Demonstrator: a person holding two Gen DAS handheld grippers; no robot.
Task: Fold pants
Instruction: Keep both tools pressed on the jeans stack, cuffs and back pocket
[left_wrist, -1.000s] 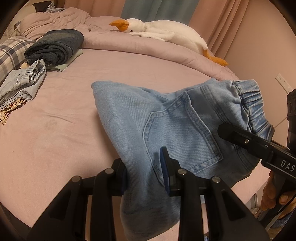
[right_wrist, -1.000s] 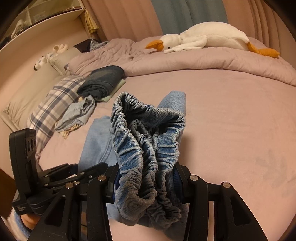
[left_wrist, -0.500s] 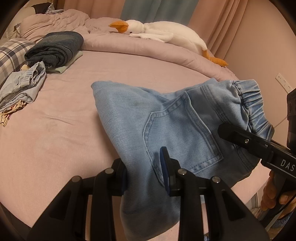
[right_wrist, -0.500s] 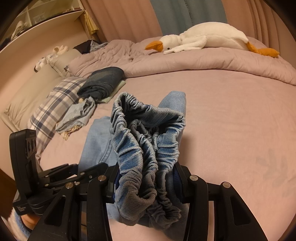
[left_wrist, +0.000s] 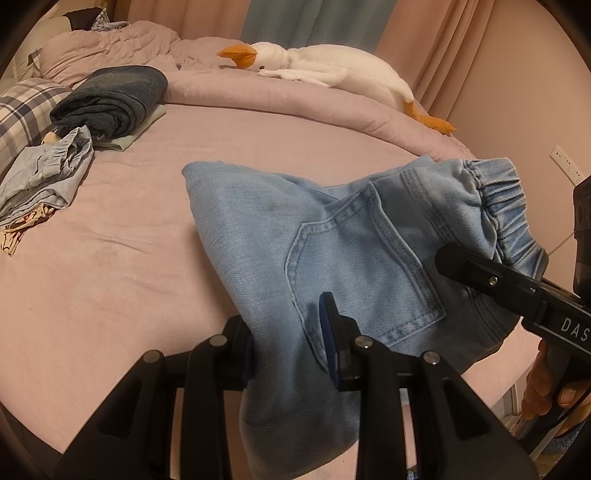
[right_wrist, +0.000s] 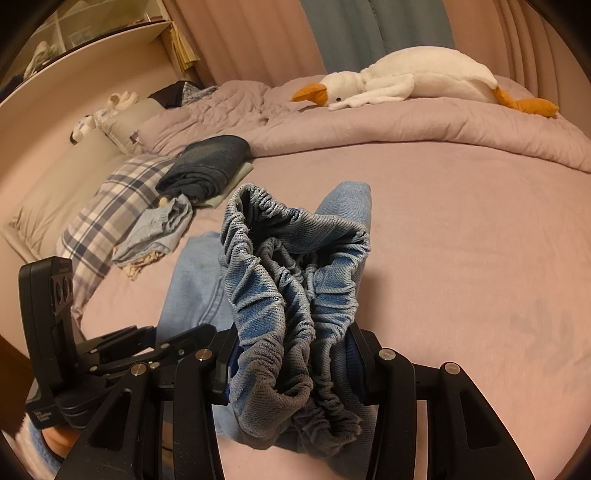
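You had the pants (left_wrist: 354, 254) pinched in both tools, lifted at the lower right of the left wrist view. The left gripper (left_wrist: 288, 343) was clamped on the seat fabric below the back pocket (left_wrist: 365, 266); the right gripper (right_wrist: 291, 365) was closed on the bunched elastic waistband (right_wrist: 295, 280), centre of its view. The far folded end rested on the pink bed (left_wrist: 110, 266), mid-frame. The long axis ran from the waistband at right toward that fold at upper left. Judgement: keep both grips level, draw the cloth taut, then lay the waistband end forward over the fold, edges aligned, before letting go.
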